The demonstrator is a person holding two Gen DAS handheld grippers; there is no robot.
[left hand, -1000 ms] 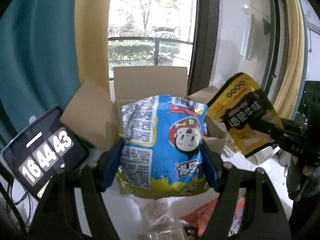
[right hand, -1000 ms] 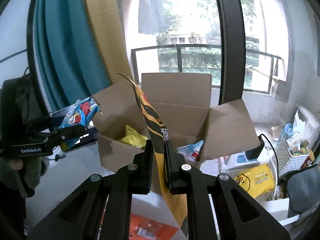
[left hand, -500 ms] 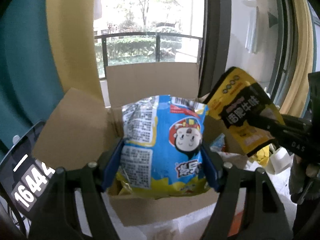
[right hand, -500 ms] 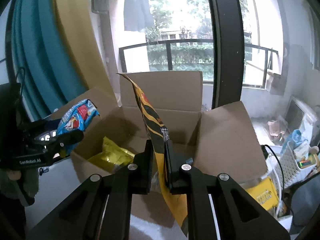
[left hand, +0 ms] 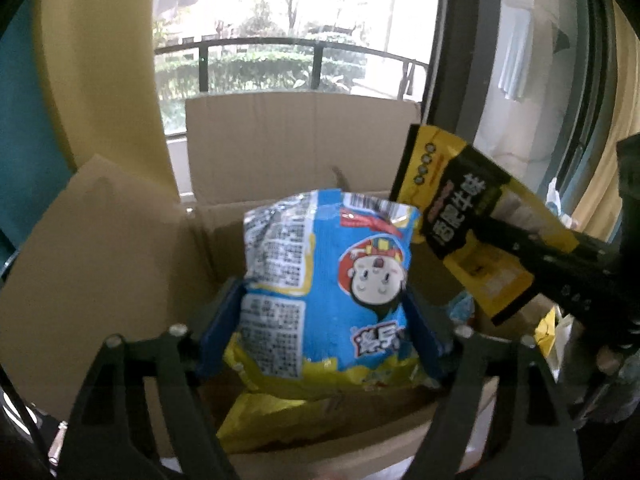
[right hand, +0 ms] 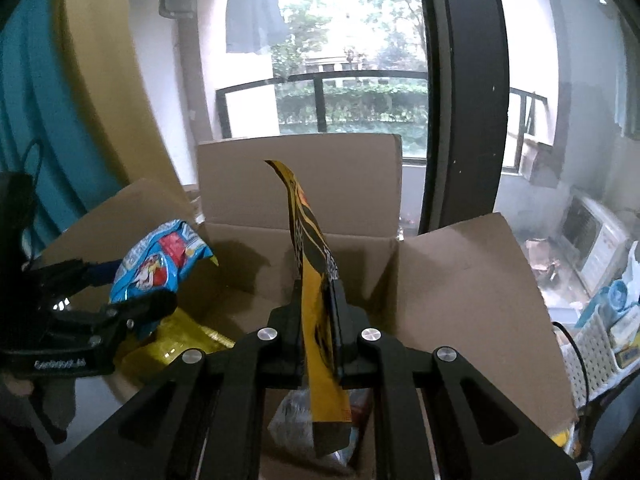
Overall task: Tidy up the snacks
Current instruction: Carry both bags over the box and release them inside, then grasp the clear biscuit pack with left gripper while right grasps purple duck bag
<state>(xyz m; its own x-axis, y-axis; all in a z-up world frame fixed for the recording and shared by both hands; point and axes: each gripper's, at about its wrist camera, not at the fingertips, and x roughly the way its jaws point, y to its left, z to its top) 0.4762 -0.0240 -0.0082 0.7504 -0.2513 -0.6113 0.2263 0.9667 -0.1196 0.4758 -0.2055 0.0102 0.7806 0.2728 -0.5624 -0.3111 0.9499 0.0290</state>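
The blue snack bag (left hand: 328,292) is seen over the open cardboard box (left hand: 288,152), between the left gripper (left hand: 324,320) fingers, which have just been widening; contact can't really be made out. The yellow-black pouch (right hand: 316,300) is pinched tight by the right gripper (right hand: 318,320), at the bag's 3 o'clock.

Big window (right hand: 348,92) w/ black frame, balcony railing (left hand: 288,46), teal + yellow curtains (right hand: 80,80), daylight.

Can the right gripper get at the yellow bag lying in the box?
Probably not yet: the right gripper is shut on a yellow-black packet, so it can't take the yellow bag in the box.
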